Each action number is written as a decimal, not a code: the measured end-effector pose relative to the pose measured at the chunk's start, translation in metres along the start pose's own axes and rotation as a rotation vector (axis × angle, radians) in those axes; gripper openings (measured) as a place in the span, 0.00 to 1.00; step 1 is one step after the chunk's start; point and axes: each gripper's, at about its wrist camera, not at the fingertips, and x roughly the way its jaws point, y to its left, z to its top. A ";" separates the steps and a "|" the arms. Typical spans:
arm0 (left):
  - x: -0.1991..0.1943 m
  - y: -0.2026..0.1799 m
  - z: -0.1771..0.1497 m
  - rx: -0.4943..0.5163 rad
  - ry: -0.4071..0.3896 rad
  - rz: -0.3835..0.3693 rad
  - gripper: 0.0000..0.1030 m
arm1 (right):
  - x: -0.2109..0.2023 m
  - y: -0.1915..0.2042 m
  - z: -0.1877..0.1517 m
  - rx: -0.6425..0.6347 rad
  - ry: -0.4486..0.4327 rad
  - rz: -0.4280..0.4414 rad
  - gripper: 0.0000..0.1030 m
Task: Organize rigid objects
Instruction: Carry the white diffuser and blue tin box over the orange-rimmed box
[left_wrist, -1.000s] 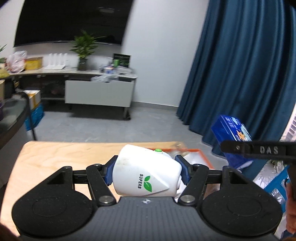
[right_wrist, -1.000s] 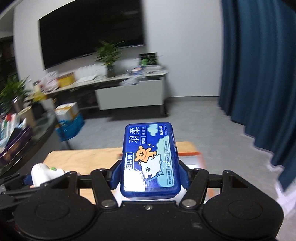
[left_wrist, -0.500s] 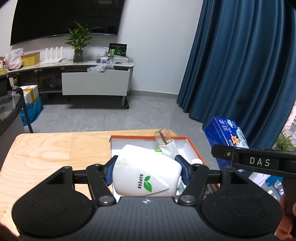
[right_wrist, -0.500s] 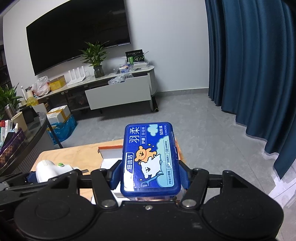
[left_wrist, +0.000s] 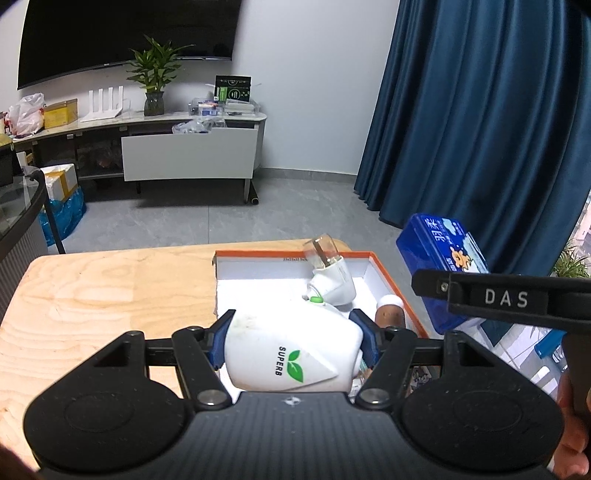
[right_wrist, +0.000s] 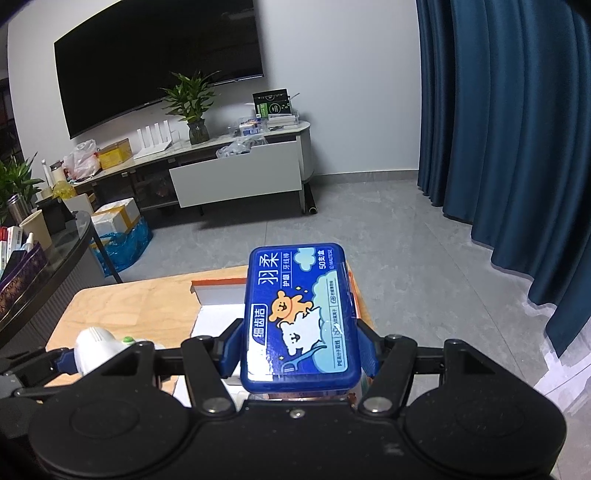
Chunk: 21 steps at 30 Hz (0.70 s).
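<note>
Two things are in hand and neither is put away yet. The left gripper is clamped on a white device marked SUPERB, its blue pads pressing both sides, and it hangs just over the near end of the orange-rimmed box that sits ahead of it on the wooden table. The right gripper is clamped the same way on a blue floss-pick case, flat side up, held above the same box's far right part.

By my reading the sorting is partly done — the box already holds a second white device with a clear cap, lying tilted just beyond the left gripper's fingers, and a brown cylinder with a white top to their right. What is left, I judge, is lowering and letting go of both held pieces, and the table to the left of the grippers shows nothing more to gather.

Much stays hidden. The near floor of the box is covered by the held device and the gripper body. Under the blue case something pale and shiny peeks out, but I cannot tell what. The box's right side is largely masked in the right wrist view.
</note>
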 end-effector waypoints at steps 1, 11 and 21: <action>0.000 0.000 -0.001 0.000 0.003 -0.003 0.64 | 0.001 0.000 0.001 0.000 0.002 0.002 0.71; 0.004 -0.002 -0.007 0.003 0.018 -0.012 0.64 | 0.009 -0.003 0.000 0.005 0.013 -0.005 0.71; 0.008 -0.005 -0.013 0.009 0.035 -0.037 0.64 | 0.016 0.001 -0.004 0.008 0.024 -0.006 0.71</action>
